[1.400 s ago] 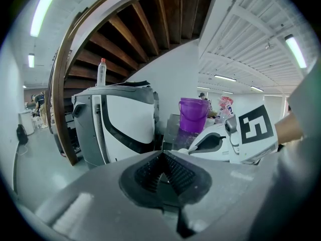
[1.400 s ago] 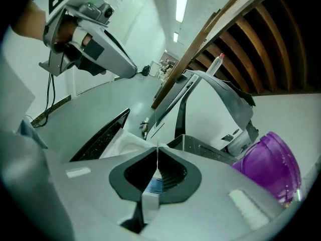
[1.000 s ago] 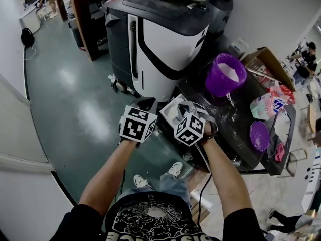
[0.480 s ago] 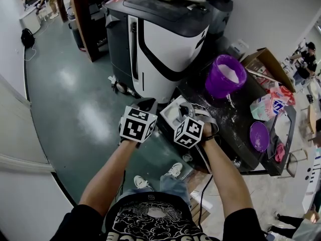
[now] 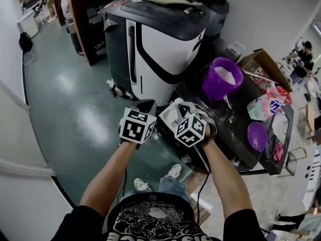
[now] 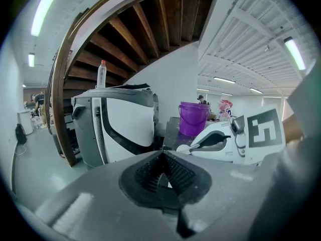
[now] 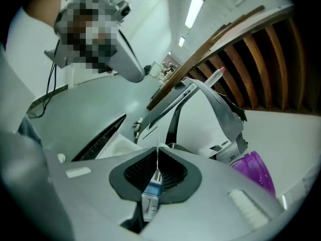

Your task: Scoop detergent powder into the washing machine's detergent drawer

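Shiny green floor (image 5: 65,109), dark table (image 5: 235,134) off to one side. So the right gripper (image 7: 157,159) pinches a thin white plastic scoop (image 7: 150,200) edge-on, and the left gripper (image 6: 161,169) has jaws pressed together on nothing. The white plastic detergent drawer (image 5: 170,113) sits just ahead, with the purple plastic powder bucket (image 5: 222,79) further back. I'd carry the scoop level between those 2. The print on the pale detergent bag (image 5: 265,107) is unreadable.
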Tool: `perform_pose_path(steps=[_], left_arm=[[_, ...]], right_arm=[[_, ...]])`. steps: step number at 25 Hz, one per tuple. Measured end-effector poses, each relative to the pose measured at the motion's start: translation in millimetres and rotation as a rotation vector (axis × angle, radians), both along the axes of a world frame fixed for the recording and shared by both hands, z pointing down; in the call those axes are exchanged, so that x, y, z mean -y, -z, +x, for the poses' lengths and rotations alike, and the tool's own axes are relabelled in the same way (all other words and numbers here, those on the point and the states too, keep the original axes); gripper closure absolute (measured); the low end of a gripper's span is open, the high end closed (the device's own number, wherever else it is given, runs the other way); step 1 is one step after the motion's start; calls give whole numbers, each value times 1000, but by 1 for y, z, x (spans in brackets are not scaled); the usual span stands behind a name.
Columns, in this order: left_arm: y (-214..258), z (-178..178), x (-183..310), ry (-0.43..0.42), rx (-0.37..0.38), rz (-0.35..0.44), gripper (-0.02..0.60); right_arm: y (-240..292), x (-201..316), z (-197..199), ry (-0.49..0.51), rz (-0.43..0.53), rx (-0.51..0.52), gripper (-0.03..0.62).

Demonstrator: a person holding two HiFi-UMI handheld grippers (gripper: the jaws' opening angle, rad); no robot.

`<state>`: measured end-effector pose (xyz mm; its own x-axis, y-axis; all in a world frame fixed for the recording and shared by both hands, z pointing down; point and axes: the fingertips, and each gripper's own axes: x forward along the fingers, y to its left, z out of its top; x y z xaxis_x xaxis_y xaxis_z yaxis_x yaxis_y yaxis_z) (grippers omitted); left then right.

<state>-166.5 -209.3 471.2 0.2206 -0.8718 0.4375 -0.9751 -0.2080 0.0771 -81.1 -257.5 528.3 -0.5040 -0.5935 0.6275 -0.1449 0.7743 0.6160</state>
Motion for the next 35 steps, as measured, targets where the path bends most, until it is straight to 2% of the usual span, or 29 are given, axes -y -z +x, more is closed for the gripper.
perform_pose_path(steps=[6,13,24,29,35], left_arm=[[12,1,2,-7,-8,21,580],[25,0,5,-3,-10,40,580],[53,9,21,56,-1,88,580],[65,16,26,71,24,113,580],[74,15,30,95,32,132,580]], right_arm=[[39,3,-5,-91,-78,179,561],[74,6,-3,-159,-148,334,560],[133,24,13,-196,-230,616,560],[150,33,29,-235,-314,775,560],[157,41,43,-261,-333,846,560]])
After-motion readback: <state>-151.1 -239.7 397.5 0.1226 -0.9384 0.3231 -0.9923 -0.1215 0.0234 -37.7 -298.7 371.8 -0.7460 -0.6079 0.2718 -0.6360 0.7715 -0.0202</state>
